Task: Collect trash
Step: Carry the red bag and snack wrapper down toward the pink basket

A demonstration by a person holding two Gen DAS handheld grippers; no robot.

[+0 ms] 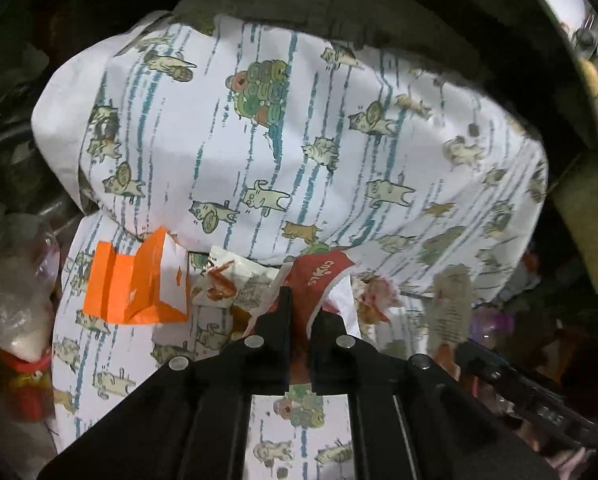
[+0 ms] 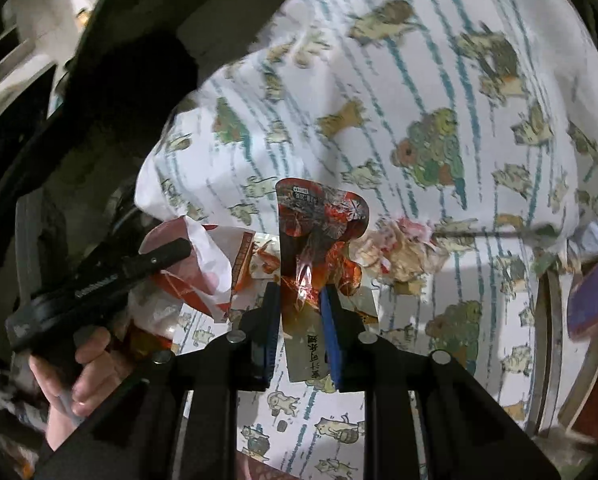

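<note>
Bedsheet (image 1: pixel 219 160) white, teal stripes, cartoon cats; paper (image 1: pixel 135 280) orange; wrapper (image 2: pixel 319 220) red-black foil.

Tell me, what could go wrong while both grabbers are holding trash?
1. The left gripper pinches only an edge of the red and white wrapper, so it could slip out or tear.
2. The right gripper is shut on a crinkly red foil wrapper that sticks up loosely; it might snag the left gripper nearby.
3. The orange paper and crumpled tissue lie loose on the cat-print sheet and could be forgotten.
</note>
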